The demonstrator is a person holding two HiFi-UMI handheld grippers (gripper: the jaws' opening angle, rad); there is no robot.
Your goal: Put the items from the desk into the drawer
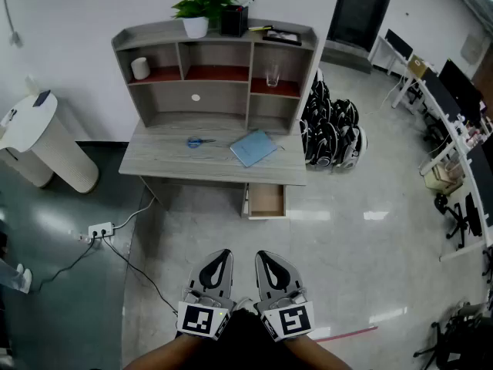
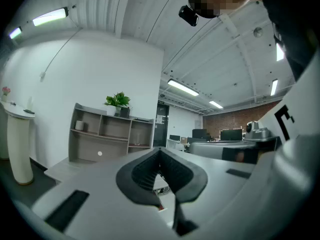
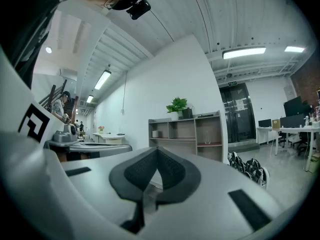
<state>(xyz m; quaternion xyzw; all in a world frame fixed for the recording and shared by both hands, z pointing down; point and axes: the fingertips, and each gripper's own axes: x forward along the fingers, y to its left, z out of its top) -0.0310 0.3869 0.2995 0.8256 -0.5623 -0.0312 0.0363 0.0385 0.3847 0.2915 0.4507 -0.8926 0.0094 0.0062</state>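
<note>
In the head view a grey desk (image 1: pixel 169 160) with a shelf unit stands some way ahead of me. On its top lie blue-handled scissors (image 1: pixel 201 142) and a blue notebook (image 1: pixel 253 147). Below the desk's right part a drawer (image 1: pixel 266 200) stands pulled open, its inside bare wood. My left gripper (image 1: pixel 218 262) and right gripper (image 1: pixel 268 264) hang side by side low over the floor, far short of the desk. Both are shut with nothing between the jaws. The left gripper (image 2: pixel 160 151) and the right gripper (image 3: pixel 157 150) each look level toward the shelf unit (image 2: pixel 112 134) (image 3: pixel 187 134).
A white round stand (image 1: pixel 46 141) is left of the desk. A power strip (image 1: pixel 100 230) and cables lie on the floor at the left. A heap of black bags (image 1: pixel 330 129) sits right of the desk. Office desks and chairs (image 1: pixel 454 129) line the right side.
</note>
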